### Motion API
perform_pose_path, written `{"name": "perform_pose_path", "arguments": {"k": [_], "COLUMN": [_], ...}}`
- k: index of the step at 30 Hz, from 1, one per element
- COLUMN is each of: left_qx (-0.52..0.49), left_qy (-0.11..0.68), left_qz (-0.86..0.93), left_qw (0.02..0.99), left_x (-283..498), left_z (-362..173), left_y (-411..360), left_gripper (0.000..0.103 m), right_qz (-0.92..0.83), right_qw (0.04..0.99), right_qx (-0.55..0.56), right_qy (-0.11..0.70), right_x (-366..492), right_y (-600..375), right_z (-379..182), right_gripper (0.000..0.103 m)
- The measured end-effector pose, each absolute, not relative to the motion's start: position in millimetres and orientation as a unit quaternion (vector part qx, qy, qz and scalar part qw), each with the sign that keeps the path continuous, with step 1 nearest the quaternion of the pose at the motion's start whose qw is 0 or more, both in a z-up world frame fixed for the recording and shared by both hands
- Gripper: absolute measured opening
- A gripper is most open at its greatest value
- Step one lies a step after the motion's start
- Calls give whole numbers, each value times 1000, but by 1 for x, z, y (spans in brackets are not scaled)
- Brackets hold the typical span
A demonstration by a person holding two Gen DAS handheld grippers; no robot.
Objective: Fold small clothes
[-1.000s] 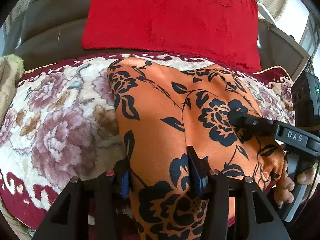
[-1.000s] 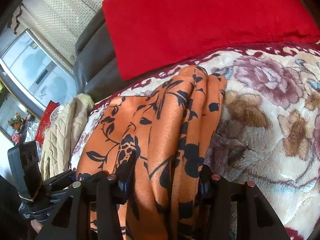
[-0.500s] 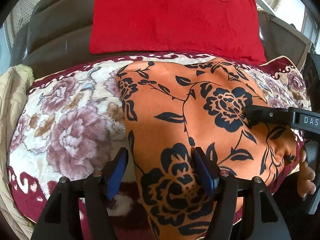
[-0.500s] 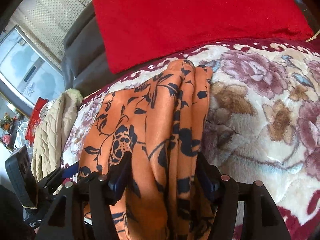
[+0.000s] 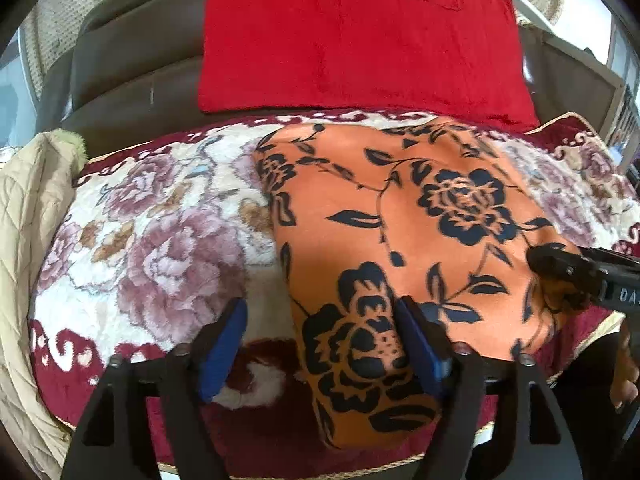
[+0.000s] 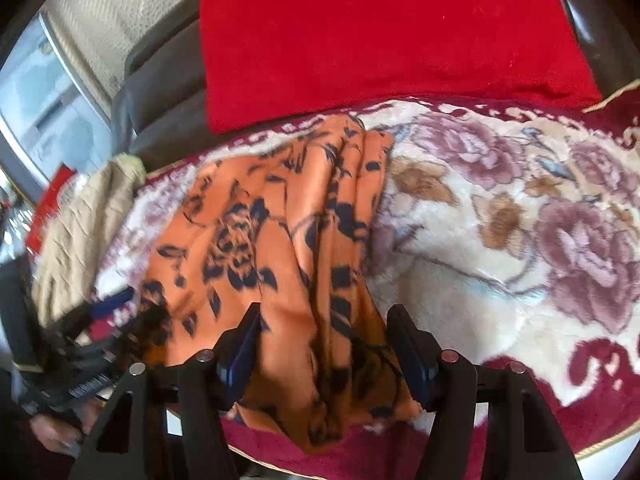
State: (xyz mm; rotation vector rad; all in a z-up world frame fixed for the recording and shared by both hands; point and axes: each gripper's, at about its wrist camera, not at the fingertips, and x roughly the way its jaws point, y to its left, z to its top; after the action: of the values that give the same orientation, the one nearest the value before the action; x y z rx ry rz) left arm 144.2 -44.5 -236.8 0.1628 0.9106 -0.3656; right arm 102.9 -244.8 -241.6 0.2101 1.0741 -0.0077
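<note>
Home: sofa (image 5: 132, 68), floral blanket (image 5: 160, 240), curtains (image 6: 116, 8)

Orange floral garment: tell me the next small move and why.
Probably lift both claws clear. The orange floral garment lies flat on the flowered blanket. The left claw is opening, its left pad off the cloth. The right claw straddles the bunched edge without pinching. Both look like releases, so retreat, then regrasp for the next fold.

The red cushion (image 5: 360, 36) runs off the top edge in both views. The near end of the orange cloth (image 6: 280, 248) drops out of sight behind the right gripper (image 6: 322, 344). At the left edge the left gripper (image 6: 80, 344) is smeared with blur, a hand (image 6: 60, 432) below it half cut off.
</note>
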Motion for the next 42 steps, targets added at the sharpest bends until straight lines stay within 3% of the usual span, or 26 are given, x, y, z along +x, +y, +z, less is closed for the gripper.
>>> {"name": "perform_pose_path", "arguments": {"k": [8,16,17,18,19,25,32,42], "left_qx": [66,-3,-6,-7,-3,58,65,95], "left_qy": [452,416,416,417,420,434,440,428], "left_qz": [-179,-168,-163,-159,-154,-135,-142,-136], "left_qw": [871,894,895,895,895,889,884,889], "left_x": [152,169,172,176,180,190,194,174], "left_z": [-244,-213,-212,-213,-214,-231,-242,-234], "left_y": [-40,-17,-17,-17,-20,-41,-41,-47], "left_gripper": [85,85,85,85,85,85,85,85], "right_qz": [-8,9,11,13,17,34,4,24], "right_qw": [847,869,873,875,876,874,826,858], "right_qx": [104,124,123,120,116,133,200,154], "right_qy": [522,480,472,469,468,465,528,489], "right_x": [102,110,116,121,128,175,212,141], "right_y": [-248,-258,-258,-256,-254,-242,-264,-250], "right_z": [-256,-211,-205,-201,-198,-202,-264,-202], "right_gripper": [65,65,57,43,38,36,34,33]}}
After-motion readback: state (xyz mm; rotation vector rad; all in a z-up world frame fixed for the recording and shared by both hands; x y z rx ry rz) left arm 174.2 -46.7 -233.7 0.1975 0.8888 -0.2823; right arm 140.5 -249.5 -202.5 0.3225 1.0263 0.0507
